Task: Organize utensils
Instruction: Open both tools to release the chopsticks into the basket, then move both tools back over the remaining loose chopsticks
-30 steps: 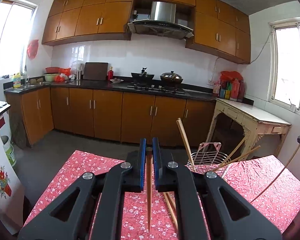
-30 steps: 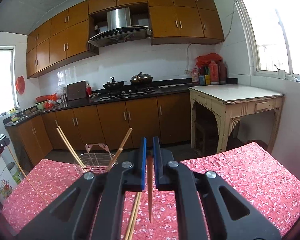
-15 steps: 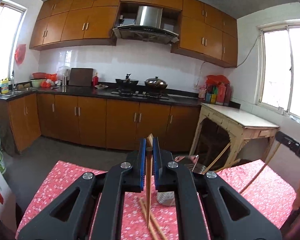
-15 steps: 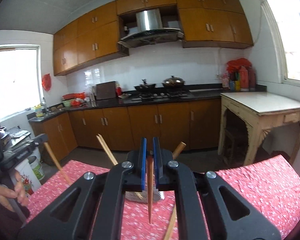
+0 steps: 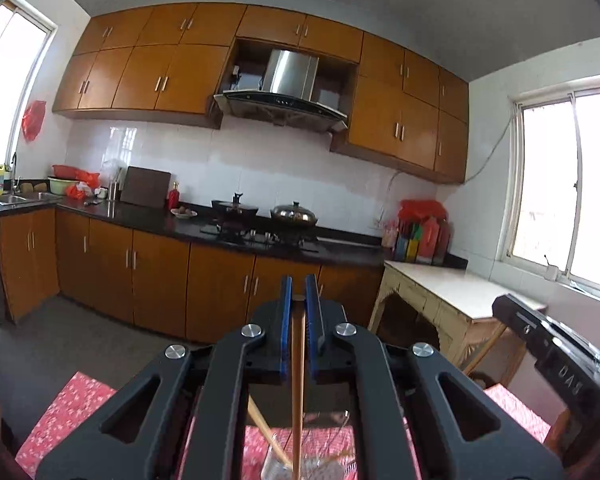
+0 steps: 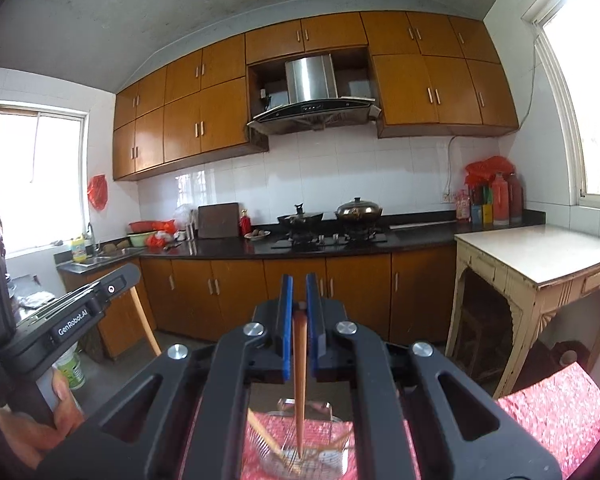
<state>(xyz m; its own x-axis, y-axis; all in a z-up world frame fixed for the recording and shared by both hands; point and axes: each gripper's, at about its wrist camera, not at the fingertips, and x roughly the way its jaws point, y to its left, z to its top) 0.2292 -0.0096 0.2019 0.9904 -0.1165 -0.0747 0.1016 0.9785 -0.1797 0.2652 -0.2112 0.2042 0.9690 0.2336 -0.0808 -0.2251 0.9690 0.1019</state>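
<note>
Chopstick pinched upright in left hand-held gripper, second chopstick clamped by right hand-held gripper, above wire basket

Red floral tablecloth, orange-brown cabinets, blue-padded black left gripper.

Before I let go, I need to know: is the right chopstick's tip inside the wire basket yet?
Inside. In the right wrist view, the chopstick hangs upright from the shut right claw, its tip below the basket rim.
</note>
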